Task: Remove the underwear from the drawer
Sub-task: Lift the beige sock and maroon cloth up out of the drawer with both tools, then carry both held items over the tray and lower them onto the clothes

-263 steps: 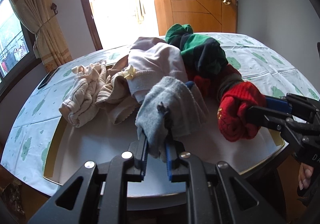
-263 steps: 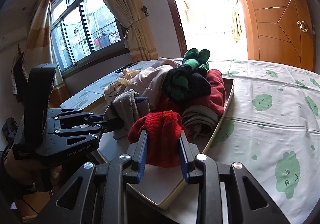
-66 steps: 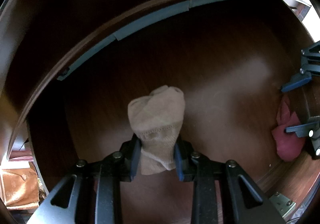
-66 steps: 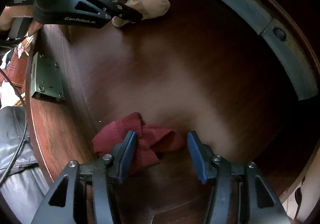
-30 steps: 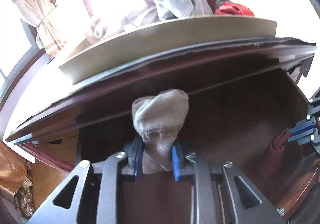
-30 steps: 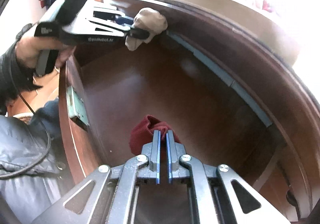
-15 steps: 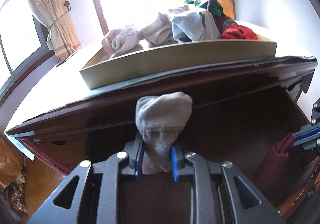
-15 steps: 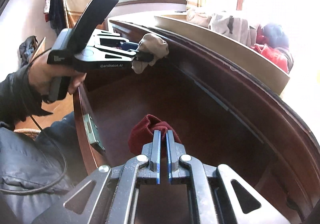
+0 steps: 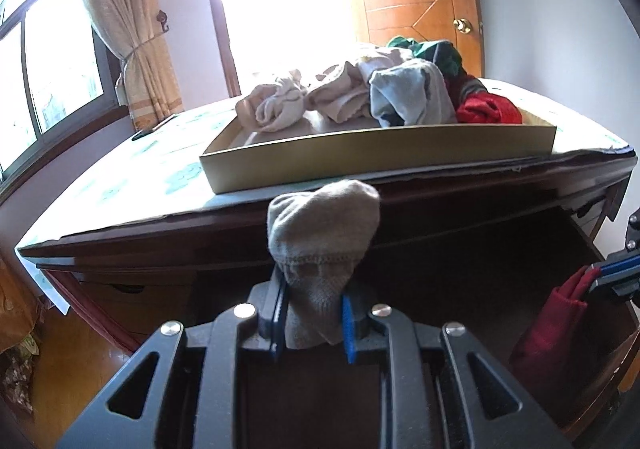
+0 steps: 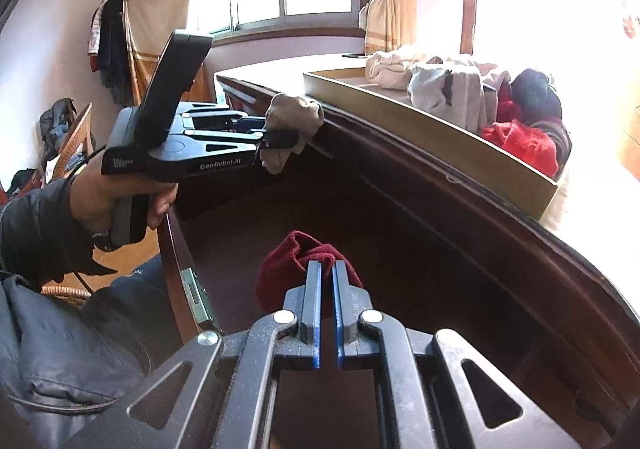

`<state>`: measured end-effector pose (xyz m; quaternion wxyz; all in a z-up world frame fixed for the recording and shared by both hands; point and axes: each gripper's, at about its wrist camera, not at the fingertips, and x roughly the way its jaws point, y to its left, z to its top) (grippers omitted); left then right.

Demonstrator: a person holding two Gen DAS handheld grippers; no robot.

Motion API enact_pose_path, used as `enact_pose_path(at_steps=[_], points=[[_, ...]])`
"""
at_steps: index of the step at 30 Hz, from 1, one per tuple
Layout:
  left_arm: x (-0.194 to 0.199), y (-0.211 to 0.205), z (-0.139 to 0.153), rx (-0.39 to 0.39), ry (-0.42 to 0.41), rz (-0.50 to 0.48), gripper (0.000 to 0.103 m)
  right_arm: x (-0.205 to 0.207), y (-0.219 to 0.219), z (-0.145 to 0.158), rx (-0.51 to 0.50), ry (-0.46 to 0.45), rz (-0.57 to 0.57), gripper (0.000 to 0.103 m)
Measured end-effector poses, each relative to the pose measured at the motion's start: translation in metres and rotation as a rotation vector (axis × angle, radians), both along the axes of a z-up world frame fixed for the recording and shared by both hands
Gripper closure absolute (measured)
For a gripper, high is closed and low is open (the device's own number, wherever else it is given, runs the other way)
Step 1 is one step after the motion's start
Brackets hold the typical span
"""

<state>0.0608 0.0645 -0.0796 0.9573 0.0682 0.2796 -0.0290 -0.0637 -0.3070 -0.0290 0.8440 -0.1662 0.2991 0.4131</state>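
Note:
My left gripper [image 9: 312, 291] is shut on a rolled beige underwear piece [image 9: 322, 237], held just in front of the dark table edge [image 9: 400, 185]; the right wrist view shows the same beige piece [image 10: 294, 117] in the left gripper [image 10: 280, 139]. My right gripper [image 10: 326, 267] is shut on a dark red underwear piece [image 10: 280, 265], lifted over the open dark wooden drawer [image 10: 400, 249]. In the left wrist view the red piece [image 9: 560, 313] hangs from the right gripper [image 9: 604, 277] at the far right.
A shallow cardboard tray [image 9: 380, 157] on the tabletop holds a pile of several garments [image 9: 408, 97]. The tray [image 10: 432, 129] sits near the table's front edge. A hand and dark sleeve [image 10: 60, 221] carry the left gripper. Curtained windows and a wooden door [image 9: 420, 9] stand behind.
Both grippers have risen out of the drawer with their pieces still gripped. The tabletop, tray and room now fill more of both views.

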Motion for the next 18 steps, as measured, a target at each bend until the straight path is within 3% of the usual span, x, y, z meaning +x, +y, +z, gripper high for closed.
enact_pose_path(at_steps=[18], points=[[-0.013,0.01,0.014,-0.05,-0.065,0.011,0.084,-0.003,-0.009,0.03,0.051,-0.069,0.021,0.097]])
